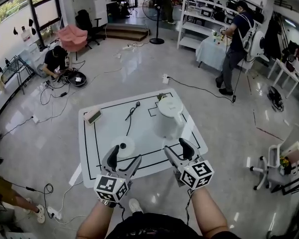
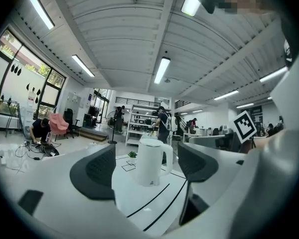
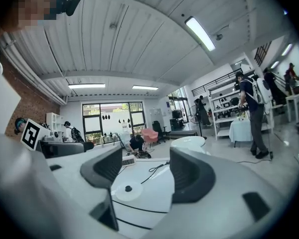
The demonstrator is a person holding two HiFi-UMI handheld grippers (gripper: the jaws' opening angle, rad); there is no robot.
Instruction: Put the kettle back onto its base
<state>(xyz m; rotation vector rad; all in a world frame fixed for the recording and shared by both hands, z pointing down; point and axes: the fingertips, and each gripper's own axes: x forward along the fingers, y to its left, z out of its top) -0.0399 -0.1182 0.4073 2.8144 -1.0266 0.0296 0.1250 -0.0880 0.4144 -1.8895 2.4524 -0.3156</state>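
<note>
A white electric kettle (image 1: pixel 168 117) stands upright on the right half of the white table (image 1: pixel 104 128), off its base. The round white base (image 1: pixel 127 142), with a black knob at its centre, lies to the kettle's left near the front. My left gripper (image 1: pixel 124 156) hovers at the base's near edge, open and empty. My right gripper (image 1: pixel 177 147) is just in front of the kettle, also open and empty. The left gripper view looks between its jaws at the kettle (image 2: pixel 152 161) some way off. The right gripper view shows the base (image 3: pixel 128 189) and the kettle's lid (image 3: pixel 189 144).
A small box (image 1: pixel 92 115), a black cable with a plug (image 1: pixel 131 111) and a small plant (image 1: pixel 162 96) lie toward the table's back. Black lines mark the tabletop. A person (image 1: pixel 234 44) stands far right and another (image 1: pixel 56 61) crouches far left.
</note>
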